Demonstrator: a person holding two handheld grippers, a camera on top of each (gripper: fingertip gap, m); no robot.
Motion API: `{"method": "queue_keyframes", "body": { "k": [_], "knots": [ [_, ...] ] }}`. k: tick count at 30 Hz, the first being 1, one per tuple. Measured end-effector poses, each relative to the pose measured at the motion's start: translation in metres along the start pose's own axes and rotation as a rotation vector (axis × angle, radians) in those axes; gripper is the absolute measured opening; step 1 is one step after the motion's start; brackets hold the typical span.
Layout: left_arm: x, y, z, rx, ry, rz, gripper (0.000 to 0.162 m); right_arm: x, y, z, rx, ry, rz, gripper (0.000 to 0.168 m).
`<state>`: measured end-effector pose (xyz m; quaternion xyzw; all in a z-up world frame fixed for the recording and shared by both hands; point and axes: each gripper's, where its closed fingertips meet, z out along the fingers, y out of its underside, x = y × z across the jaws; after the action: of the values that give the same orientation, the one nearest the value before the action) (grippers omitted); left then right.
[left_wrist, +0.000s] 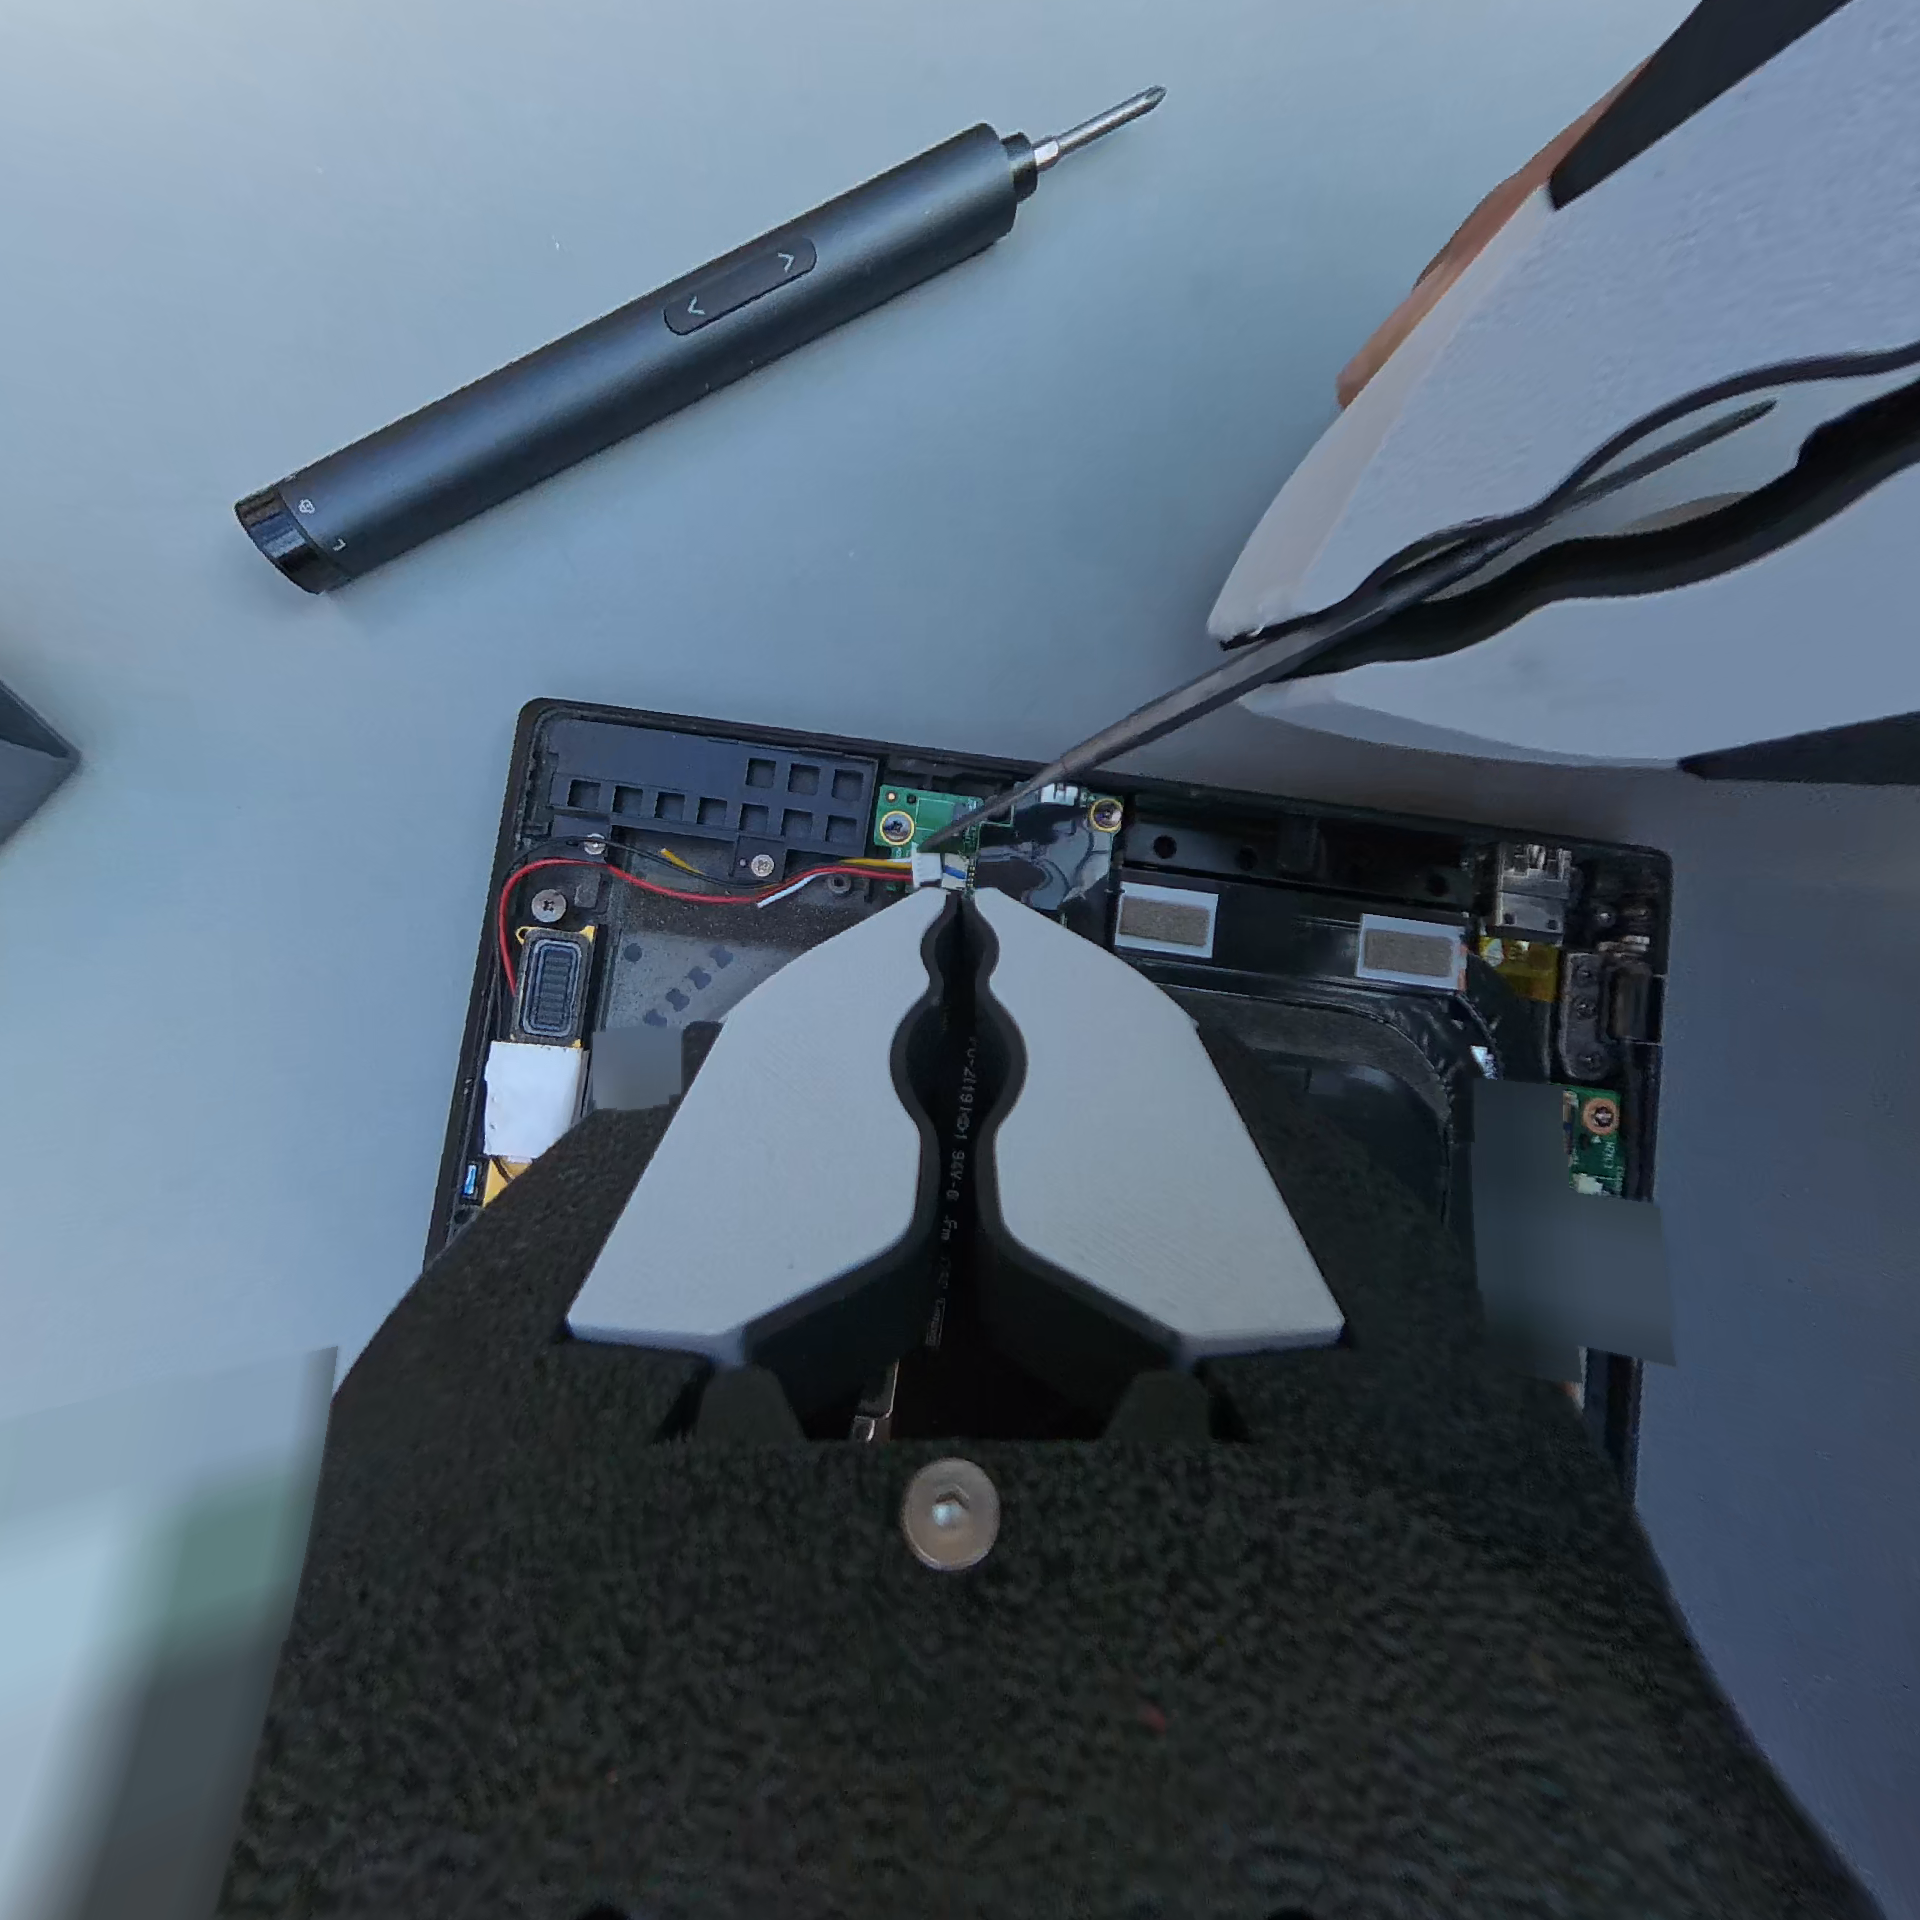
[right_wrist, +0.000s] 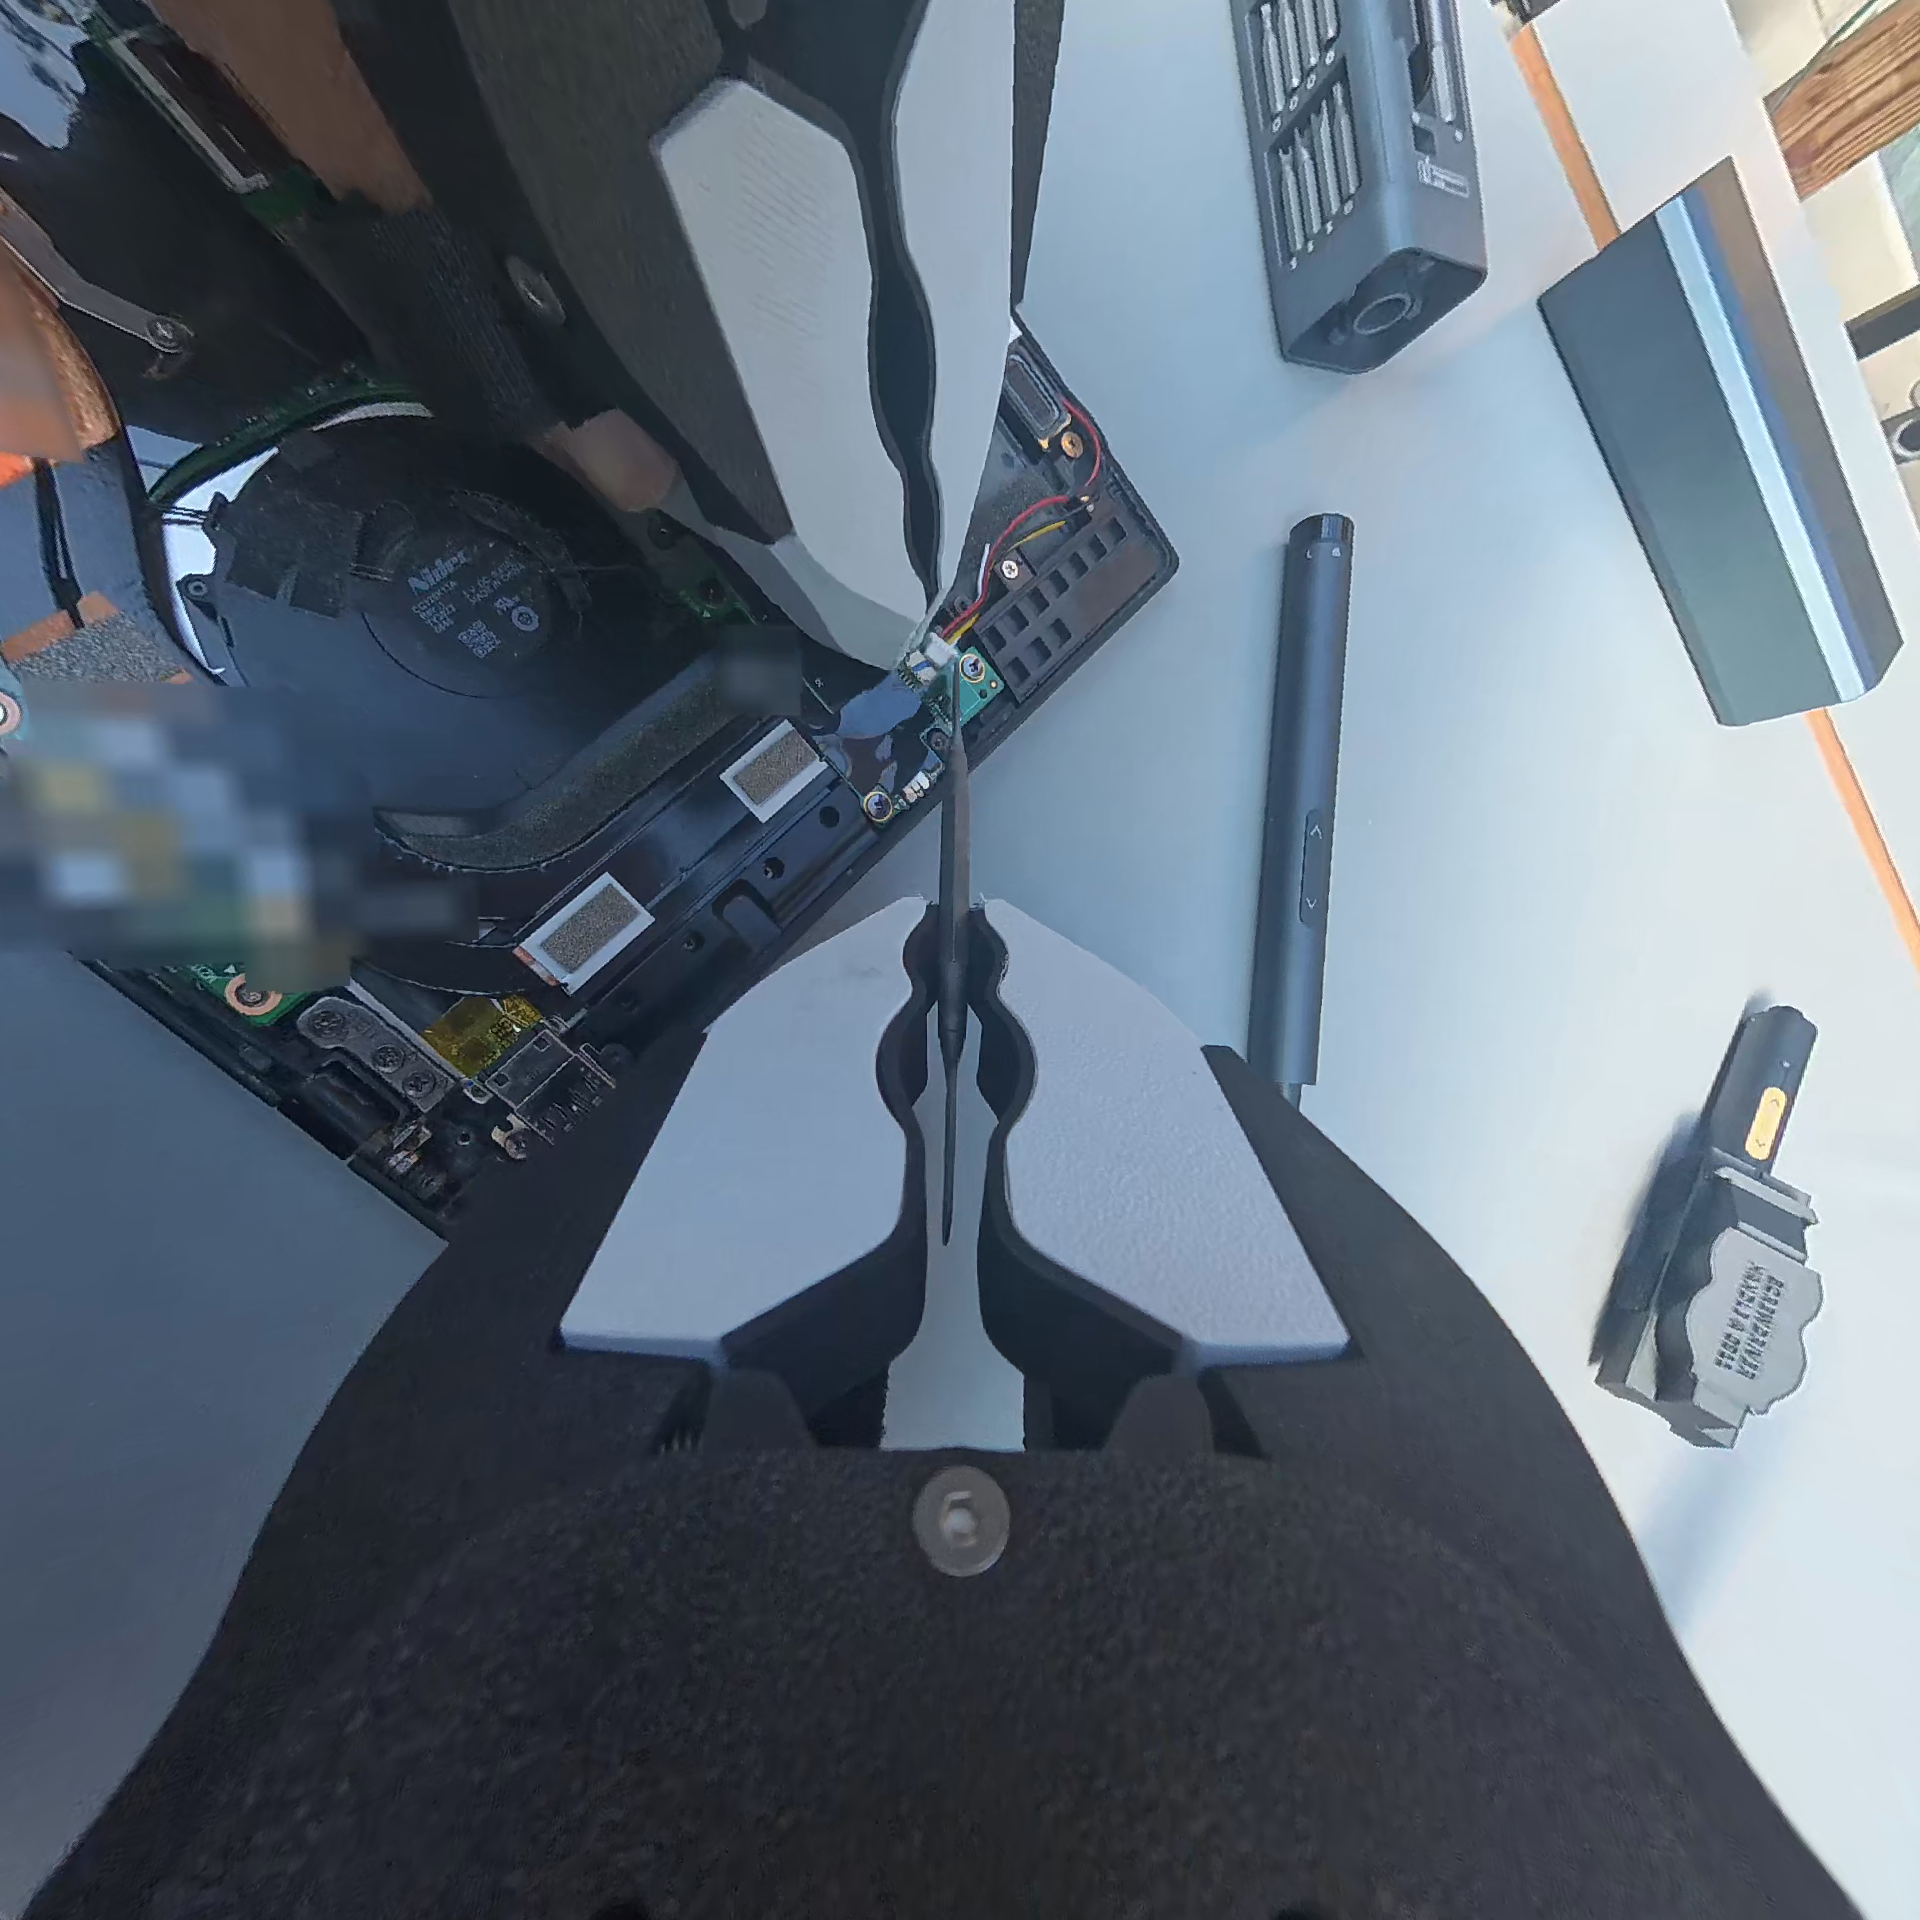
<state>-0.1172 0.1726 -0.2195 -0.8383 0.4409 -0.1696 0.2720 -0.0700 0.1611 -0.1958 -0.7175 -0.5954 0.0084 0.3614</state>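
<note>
Opened laptop chassis (left_wrist: 727, 790) lay on the bench (left_wrist: 260, 935), electric screwdriver (left_wrist: 644, 332) beyond its far edge. Left gripper (left_wrist: 954, 902), fingers together, tips touched the white connector (left_wrist: 940, 871) on the green board (left_wrist: 914, 821). Right gripper (right_wrist: 954, 914) clamped a thin black probe (right_wrist: 952, 883), tip at that connector.

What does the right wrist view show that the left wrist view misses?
Only the right wrist view: the round black cooling fan, grey screwdriver bit case, long grey box and small black clip-shaped holder.
Only the left wrist view: the silver bit tip of the dark grey electric screwdriver.
Both: the opened black laptop chassis, its small white wire connector, the left claw shut beside it, and the right claw shut on a thin black pointed probe reaching the green board.
</note>
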Motion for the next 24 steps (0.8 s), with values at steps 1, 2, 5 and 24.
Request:
{"method": "queue_keyframes", "body": {
  "k": [1,2,5,24],
  "knots": [
    [-0.001,0.0,-0.001,0.004,-0.002,-0.002,0.0,0.002,0.001,-0.001,0.0,0.007,0.004,0.004],
    [-0.002,0.0,-0.003,0.009,-0.005,-0.005,0.0,0.003,0.001,-0.003,0.006,0.008,0.014,0.004],
    [-0.007,0.002,-0.01,0.025,-0.016,-0.013,0.0,0.005,-0.001,-0.006,0.024,0.0,0.042,0.004],
    [-0.018,0.103,-0.119,0.181,-0.299,-0.443,0.0,-0.039,-0.032,-0.023,0.14,-0.179,0.211,0.004]
  ]
}}
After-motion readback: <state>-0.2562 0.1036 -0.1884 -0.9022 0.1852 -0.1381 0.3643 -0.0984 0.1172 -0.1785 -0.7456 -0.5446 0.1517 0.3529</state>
